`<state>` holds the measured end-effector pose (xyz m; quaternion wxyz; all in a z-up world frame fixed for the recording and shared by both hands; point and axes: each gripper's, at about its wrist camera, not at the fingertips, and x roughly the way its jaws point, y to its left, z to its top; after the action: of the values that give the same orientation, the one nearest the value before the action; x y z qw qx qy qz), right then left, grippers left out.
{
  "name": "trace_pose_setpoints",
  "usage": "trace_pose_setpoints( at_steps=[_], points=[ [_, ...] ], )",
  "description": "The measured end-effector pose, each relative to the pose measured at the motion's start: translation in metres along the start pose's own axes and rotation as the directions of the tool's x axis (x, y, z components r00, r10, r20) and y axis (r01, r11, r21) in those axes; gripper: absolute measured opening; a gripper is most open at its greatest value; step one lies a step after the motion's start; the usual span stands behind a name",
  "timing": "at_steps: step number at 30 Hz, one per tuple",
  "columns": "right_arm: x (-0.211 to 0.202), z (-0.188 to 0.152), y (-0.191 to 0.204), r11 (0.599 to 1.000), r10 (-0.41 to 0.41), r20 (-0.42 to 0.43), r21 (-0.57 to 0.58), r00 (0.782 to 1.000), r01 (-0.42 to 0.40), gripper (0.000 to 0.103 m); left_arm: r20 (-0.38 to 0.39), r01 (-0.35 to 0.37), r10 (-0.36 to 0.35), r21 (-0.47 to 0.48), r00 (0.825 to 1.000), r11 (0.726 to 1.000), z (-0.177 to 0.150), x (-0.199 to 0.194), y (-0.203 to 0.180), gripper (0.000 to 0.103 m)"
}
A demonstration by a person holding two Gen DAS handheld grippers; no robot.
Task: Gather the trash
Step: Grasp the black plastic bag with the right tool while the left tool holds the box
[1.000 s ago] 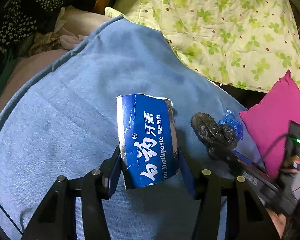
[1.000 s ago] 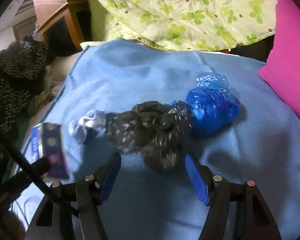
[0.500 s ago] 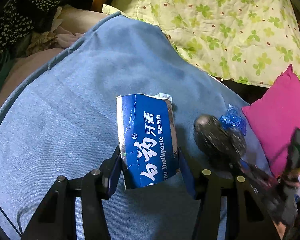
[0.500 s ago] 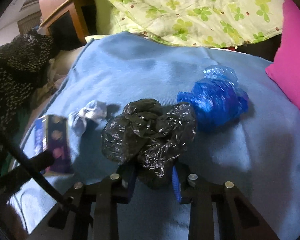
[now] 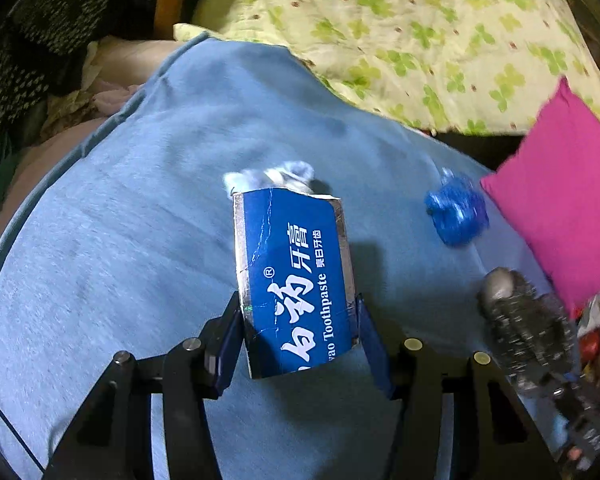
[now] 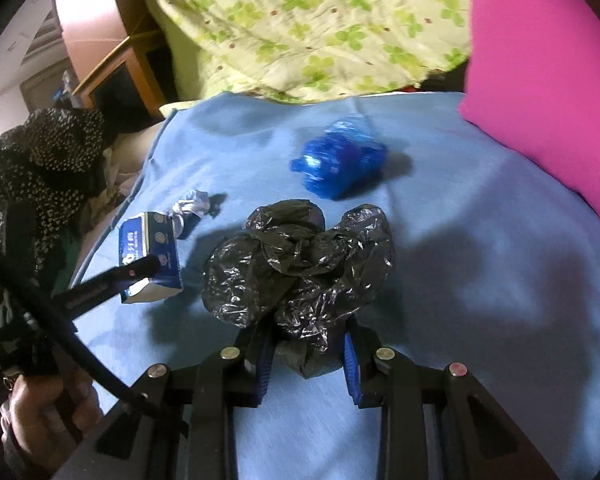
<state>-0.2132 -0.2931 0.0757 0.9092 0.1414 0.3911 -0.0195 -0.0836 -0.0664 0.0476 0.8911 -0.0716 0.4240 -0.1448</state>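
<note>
Right claw newly clamping black bag

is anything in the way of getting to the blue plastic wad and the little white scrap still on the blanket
Nothing lies on or in front of either. The blue plastic wad and white scrap sit exposed on the blue blanket. But both grippers are full: the left gripper clamps the toothpaste box, the right gripper the black bag.

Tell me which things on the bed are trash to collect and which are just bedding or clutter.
Trash:
toothpaste box, held in the left gripper
black plastic bag, held in the right gripper
blue plastic bag
crumpled tissue

Just lying about:
blue blanket
pink pillow
clover-print quilt
dark spotted clothing
</note>
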Motion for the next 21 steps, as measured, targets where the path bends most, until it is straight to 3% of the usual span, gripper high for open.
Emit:
trace_pose_setpoints(
  at_steps=[7, 21],
  points=[
    [-0.043, -0.023, -0.033, 0.998, -0.014, 0.028, 0.062, 1.0, 0.012, 0.031, -0.023, -0.004, 0.006, 0.097, 1.0, 0.995, -0.036, -0.02, -0.034, 0.056],
    [-0.099, -0.049, -0.053, 0.994, 0.002, 0.1, 0.113, 0.995, -0.014, 0.031, 0.002, -0.001, 0.0, 0.196, 1.0, 0.981, -0.056, -0.073, -0.084, 0.056]
  ],
)
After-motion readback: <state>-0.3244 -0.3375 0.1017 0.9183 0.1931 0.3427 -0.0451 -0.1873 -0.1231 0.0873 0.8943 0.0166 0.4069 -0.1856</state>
